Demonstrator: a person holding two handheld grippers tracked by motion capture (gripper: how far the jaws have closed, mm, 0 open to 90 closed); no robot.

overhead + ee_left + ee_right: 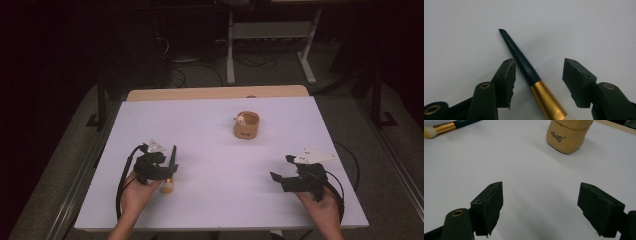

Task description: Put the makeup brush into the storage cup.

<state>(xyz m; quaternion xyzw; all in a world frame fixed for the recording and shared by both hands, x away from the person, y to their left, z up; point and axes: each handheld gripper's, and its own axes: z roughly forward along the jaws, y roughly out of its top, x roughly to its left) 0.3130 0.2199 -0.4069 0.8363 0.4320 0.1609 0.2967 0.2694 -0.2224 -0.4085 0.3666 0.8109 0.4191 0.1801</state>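
Left gripper [539, 75] sits over the makeup brush [529, 72], jaws apart, brush lying between them, close to one pad, the other clear of it; we can't tell if it touches. Brush lies flat on the white table [210, 130], well short of the tan cup [246, 125]. Right gripper [540, 205] gapes wide, nothing between, cup far ahead.

I count one brush [531, 72] lying on the table [210, 200]. One tan cup [246, 126] stands farther off, with one small pale thing [240, 119] at its rim; what it is I cannot tell. I have two grippers: my left gripper [167, 167] and my right gripper [280, 167]. One table under it all.
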